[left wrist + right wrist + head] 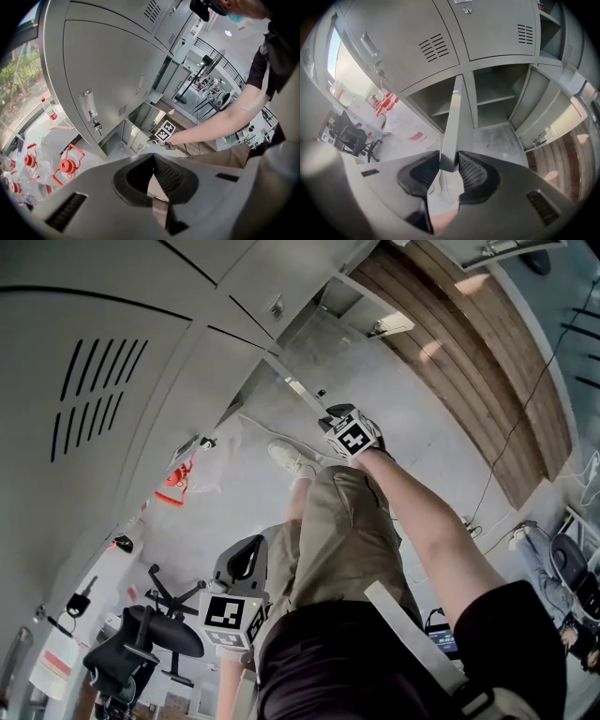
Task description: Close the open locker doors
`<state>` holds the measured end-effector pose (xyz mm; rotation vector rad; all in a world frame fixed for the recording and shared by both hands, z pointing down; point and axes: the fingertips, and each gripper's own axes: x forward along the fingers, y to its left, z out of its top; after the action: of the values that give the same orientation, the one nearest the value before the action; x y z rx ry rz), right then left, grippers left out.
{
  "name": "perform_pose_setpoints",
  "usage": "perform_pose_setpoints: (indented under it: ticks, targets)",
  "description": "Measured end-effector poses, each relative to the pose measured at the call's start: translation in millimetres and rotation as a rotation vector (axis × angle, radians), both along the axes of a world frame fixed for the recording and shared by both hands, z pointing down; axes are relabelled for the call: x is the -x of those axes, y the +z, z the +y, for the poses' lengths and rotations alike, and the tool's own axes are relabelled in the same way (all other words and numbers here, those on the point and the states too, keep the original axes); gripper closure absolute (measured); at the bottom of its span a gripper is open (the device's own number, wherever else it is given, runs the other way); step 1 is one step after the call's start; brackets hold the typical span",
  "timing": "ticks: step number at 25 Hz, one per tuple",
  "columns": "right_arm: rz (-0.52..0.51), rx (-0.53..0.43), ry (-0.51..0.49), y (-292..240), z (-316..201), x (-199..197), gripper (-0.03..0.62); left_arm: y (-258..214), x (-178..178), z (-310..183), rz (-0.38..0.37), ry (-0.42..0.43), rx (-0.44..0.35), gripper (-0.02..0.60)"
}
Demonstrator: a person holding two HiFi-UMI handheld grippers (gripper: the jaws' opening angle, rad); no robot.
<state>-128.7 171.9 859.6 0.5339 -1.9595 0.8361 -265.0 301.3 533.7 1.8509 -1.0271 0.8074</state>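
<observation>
Right arm: bare forearm stretched straight out and down from a short black sleeve toward the bottom row of the bank of grey steel lockers. It carries the right gripper, marker cube facing up. Right gripper view: the two black ribbed pads are pinching the free edge of an open grey locker door, which is seen edge-on. The door stands out from the post between two open lower compartments, each with one shelf. Left gripper: held low and close to the body beside the tan trousers, pointing down. Left gripper view: its pads are pressed together at the tips with nothing between them. Counts, right gripper view: two open doors, namely the held one and a second grey door with a latch swung out at the right edge of the bank. Two closed doors with louvred vents sit in the row above. One black office chair stands on the floor at left.
</observation>
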Motion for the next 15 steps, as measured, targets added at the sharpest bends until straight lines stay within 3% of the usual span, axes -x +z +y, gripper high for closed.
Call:
perform_pose_setpoints:
  ticks: [8,15]
  targets:
    - [-0.034,0.034,0.104,-1.3,19.7,34.4,0.450,6.2,19.5,4.0,-0.001,0.108,0.007,0.572]
    - [-0.067,0.052,0.169,-1.5,32.6,71.0,0.438,12.6,35.4,12.4,-0.007,0.146,0.029,0.572]
